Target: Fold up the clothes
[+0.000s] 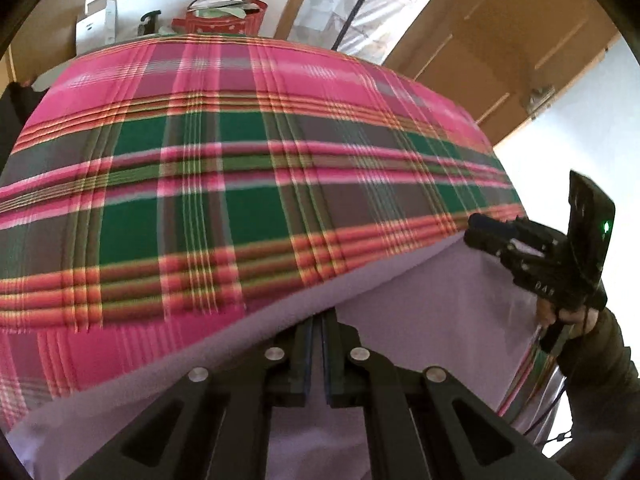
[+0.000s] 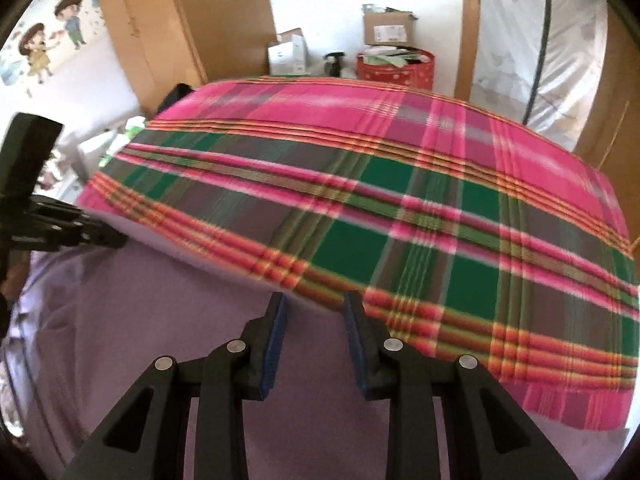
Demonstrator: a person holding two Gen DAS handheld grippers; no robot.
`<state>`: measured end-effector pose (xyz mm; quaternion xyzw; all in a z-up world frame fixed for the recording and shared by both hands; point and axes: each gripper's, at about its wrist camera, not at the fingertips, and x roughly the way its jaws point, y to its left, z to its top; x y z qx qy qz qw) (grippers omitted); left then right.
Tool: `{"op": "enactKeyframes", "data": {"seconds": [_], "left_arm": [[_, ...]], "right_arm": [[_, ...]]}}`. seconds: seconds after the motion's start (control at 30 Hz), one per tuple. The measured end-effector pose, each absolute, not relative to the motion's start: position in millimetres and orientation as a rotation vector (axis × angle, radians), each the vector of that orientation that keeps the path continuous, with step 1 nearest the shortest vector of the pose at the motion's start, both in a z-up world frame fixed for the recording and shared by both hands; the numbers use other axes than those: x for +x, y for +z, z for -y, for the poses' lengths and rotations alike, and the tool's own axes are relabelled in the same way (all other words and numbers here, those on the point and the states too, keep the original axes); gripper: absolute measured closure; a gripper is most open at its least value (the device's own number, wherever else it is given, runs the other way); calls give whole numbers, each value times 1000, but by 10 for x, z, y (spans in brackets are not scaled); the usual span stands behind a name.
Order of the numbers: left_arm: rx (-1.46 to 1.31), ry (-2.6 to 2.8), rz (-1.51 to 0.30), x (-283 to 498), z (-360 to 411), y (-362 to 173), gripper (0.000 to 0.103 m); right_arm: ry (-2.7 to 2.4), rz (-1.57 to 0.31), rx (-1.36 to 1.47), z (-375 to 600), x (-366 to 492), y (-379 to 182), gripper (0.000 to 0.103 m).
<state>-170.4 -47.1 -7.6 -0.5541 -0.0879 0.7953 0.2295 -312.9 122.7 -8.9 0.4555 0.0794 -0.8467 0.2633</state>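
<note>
Garment: one lilac cloth (image 1: 420, 320), lying lower centre over plaid cover (image 1: 240, 200).
Left tool (image 1: 318, 320): clenched on lilac cloth edge.
Right tool (image 2: 314, 308): jaws parted, cloth edge between them, grasping uncertain.

Left black two-finger gripper (image 1: 316, 320) angled downward, jaws closed together, right black gripper (image 2: 314, 304) angled downward, jaws parted

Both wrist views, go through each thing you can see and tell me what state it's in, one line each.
Plaid cloth: spread flat over the surface.
Lilac garment: near edge lifted off the plaid cloth.
Left claw: shut on the lilac garment's edge.
Right claw: part open, garment edge between the pads, grip not clear.
Red tub: open, stuffed with papers.
Cardboard box: flaps open.
</note>
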Motion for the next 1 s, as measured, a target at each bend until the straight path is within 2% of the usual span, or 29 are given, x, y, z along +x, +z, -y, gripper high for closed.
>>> {"op": "enactKeyframes", "data": {"seconds": [0.43, 0.53, 0.8, 1.0], "left_arm": [[-1512, 2193, 423, -1922, 734, -128, 99], [-1538, 2239, 408, -1903, 866, -70, 99], [-1508, 2393, 525, -1817, 1653, 327, 99], [-1515, 2413, 643, -1507, 2243, 397, 98]], "right_arm": [[-2341, -181, 1229, -1173, -3184, -102, 71], [-2346, -179, 1260, -1172, -3190, -88, 71], [-2367, -151, 1252, -1183, -3025, 134, 71], [-2317, -193, 1187, -987, -2710, 347, 71]]}}
